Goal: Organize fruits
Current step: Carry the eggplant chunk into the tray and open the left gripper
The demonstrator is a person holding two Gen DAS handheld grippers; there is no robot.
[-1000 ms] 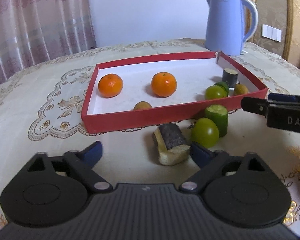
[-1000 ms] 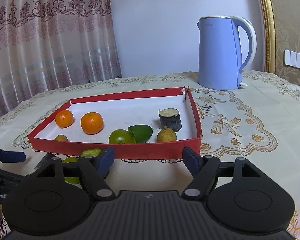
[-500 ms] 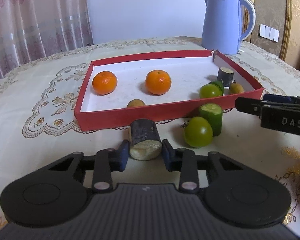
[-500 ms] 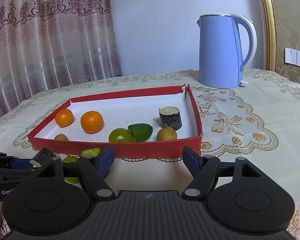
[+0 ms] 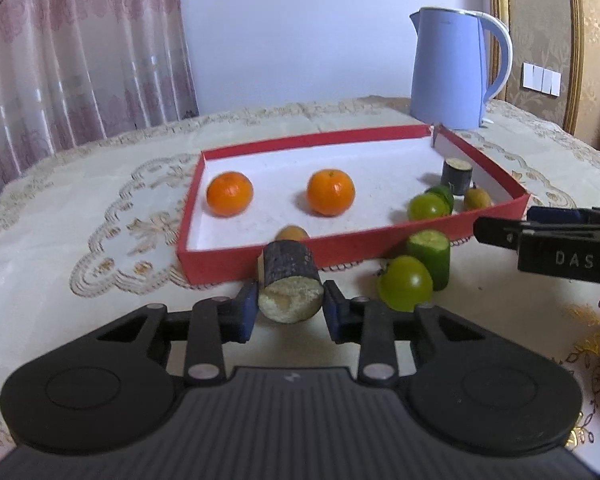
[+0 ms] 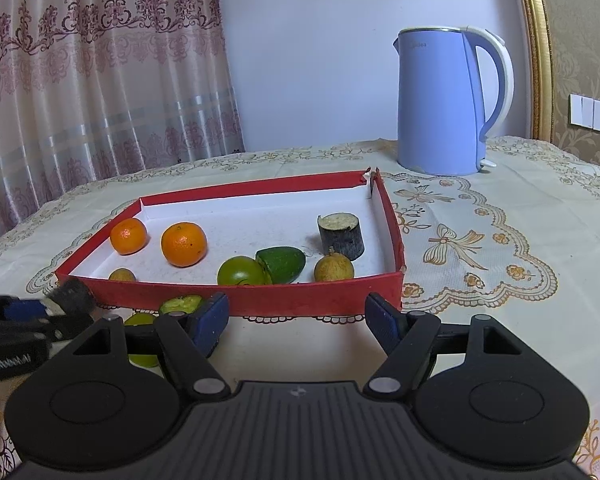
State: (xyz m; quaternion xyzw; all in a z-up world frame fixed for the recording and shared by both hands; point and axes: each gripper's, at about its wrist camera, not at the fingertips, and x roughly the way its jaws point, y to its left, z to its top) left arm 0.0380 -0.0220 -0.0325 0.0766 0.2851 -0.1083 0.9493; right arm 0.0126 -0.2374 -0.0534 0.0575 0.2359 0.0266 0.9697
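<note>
My left gripper point(image 5: 290, 309) has just clamped shut on the eggplant chunk point(image 5: 289, 282), just before the red tray point(image 5: 380, 244).
Only my right view shows the right gripper point(image 6: 296, 322) open and empty, beside that tray.

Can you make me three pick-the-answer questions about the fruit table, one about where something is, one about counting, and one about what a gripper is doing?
1. Where is the blue kettle?
A. Inside the red tray
B. On the table behind the red tray
C. In a gripper

2. How many oranges lie in the tray?
A. Two
B. Four
C. None

3. What is the left gripper doing?
A. Standing open over nothing
B. Squeezing an orange
C. Clamped on the dark-skinned eggplant chunk

Answers:
1 B, the kettle stands on the tablecloth past the tray's far corner.
2 A, one orange and a second orange sit on the white floor.
3 C, both blue pads press the chunk's sides, in front of the tray.
</note>
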